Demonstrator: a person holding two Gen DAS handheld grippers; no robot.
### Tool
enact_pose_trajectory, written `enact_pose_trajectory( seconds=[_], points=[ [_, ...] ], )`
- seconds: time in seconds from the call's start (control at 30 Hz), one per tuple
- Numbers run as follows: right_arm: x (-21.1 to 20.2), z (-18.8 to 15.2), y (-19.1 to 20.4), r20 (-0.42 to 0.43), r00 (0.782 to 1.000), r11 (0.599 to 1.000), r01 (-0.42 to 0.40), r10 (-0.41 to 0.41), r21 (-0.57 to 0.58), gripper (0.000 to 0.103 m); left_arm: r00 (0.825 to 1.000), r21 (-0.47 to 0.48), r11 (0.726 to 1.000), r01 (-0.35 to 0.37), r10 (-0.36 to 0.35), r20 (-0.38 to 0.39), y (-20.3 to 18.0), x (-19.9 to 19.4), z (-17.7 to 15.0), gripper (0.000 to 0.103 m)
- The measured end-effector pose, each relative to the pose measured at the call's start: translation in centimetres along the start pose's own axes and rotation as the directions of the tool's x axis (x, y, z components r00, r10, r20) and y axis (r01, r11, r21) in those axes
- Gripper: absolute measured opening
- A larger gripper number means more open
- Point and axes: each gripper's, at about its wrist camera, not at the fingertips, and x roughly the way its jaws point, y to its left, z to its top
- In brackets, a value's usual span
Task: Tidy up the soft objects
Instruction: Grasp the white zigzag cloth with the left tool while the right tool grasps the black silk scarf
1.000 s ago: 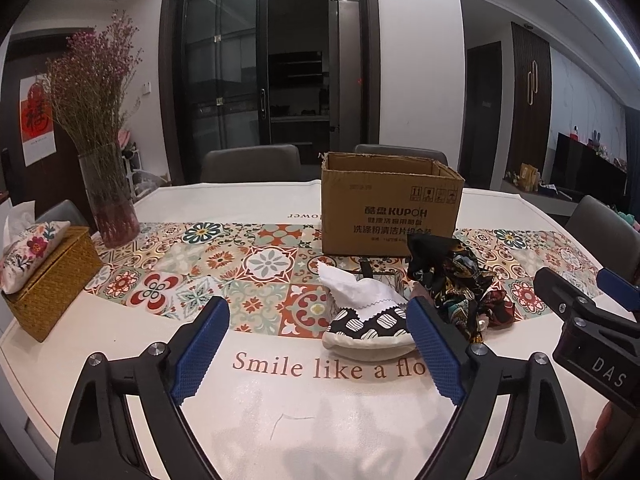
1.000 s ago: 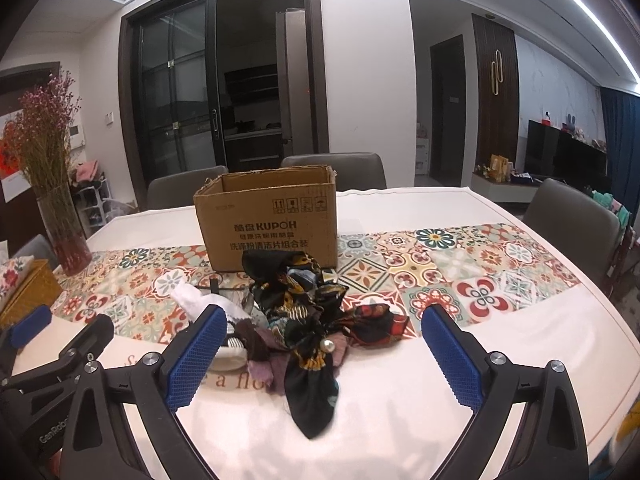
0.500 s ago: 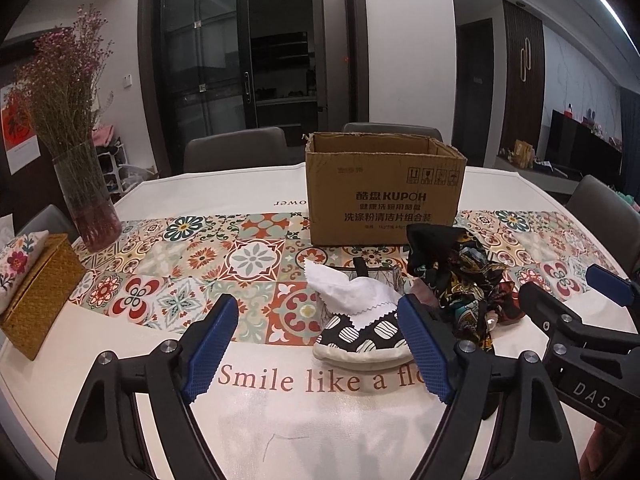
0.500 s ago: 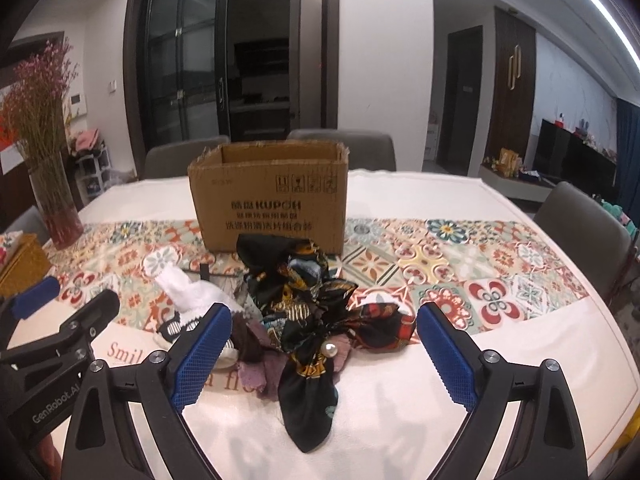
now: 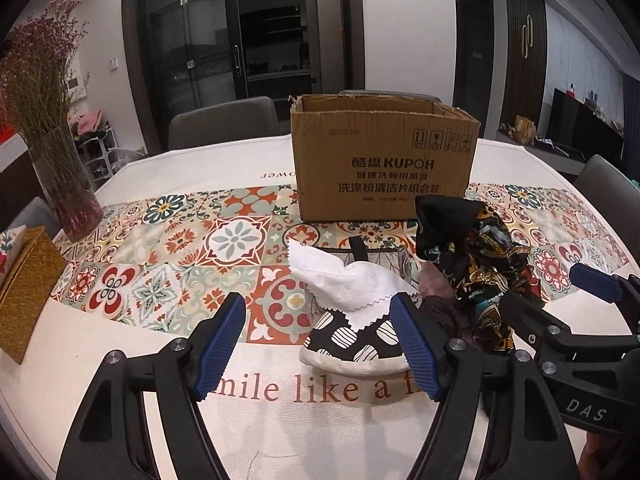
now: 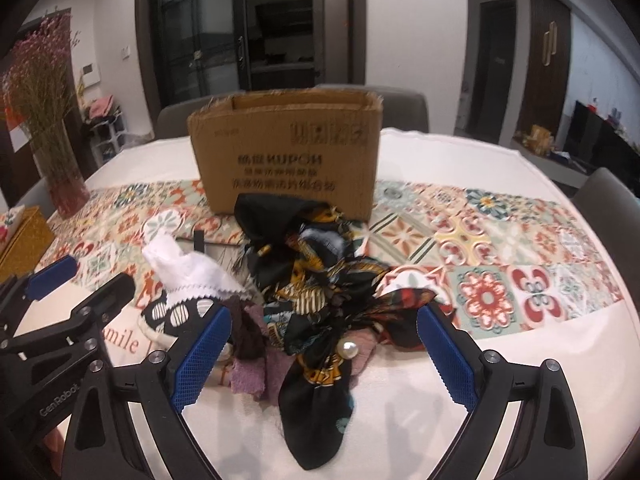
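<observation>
A heap of soft things lies on the table in front of an open cardboard box (image 5: 384, 164) (image 6: 286, 156). A white cloth (image 5: 344, 280) (image 6: 188, 268) rests on a black-and-white patterned pouch (image 5: 356, 340) (image 6: 172, 312). To its right is a dark patterned scarf (image 5: 468, 256) (image 6: 316, 280) with a pearl, over a purple cloth (image 6: 256, 364). My left gripper (image 5: 318, 344) hovers at the pouch, jaws closing, pads apart from it. My right gripper (image 6: 324, 356) stands open, with the scarf's near end between its fingers, untouched.
A glass vase of dried flowers (image 5: 68, 184) and a woven tissue box (image 5: 24, 288) stand at the table's left end. A tiled-pattern runner (image 5: 180, 252) crosses the white tablecloth. Grey chairs (image 5: 224, 120) ring the far side.
Both grippers have come forward and lower toward the heap, which looms larger. The left gripper's fingers stand closer together than before. Nothing on the table has moved.
</observation>
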Motion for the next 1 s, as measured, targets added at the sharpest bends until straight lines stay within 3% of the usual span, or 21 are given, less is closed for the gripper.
enact_pose_trajectory(
  seconds=[0.2, 0.37, 0.5, 0.7, 1.0],
  points=[
    [1.2, -0.1, 0.0, -0.026, 0.999, 1.0, -0.03, 0.03, -0.003, 0.096, 1.0, -0.001, 1.0, -0.006, 0.006, -0.008, -0.2, 1.0, 0.0, 0.075],
    [2.1, 0.0, 0.0, -0.022, 0.999, 0.999, 0.034, -0.035, -0.021, 0.096, 1.0, 0.001, 1.0, 0.0, 0.0, -0.03, -0.2, 2.1, 0.2, 0.073],
    [3.5, 0.0, -0.1, -0.07, 0.998, 1.0, 0.003, -0.004, -0.019, 0.096, 0.999, 0.005, 1.0, 0.014, -0.014, -0.038, -0.5, 2.8, 0.3, 0.071],
    [4.6, -0.3, -0.3, -0.077, 0.997, 0.999, -0.006, 0.003, -0.033, 0.095, 0.998, 0.005, 1.0, 0.029, -0.029, -0.061, -1.0, 4.1, 0.3, 0.068],
    [7.1, -0.3, -0.7, -0.109, 0.993, 0.998, -0.05, 0.045, -0.038, 0.082, 0.995, 0.013, 1.0, 0.026, -0.025, -0.092, -1.6, 6.1, 0.4, 0.067]
  ],
)
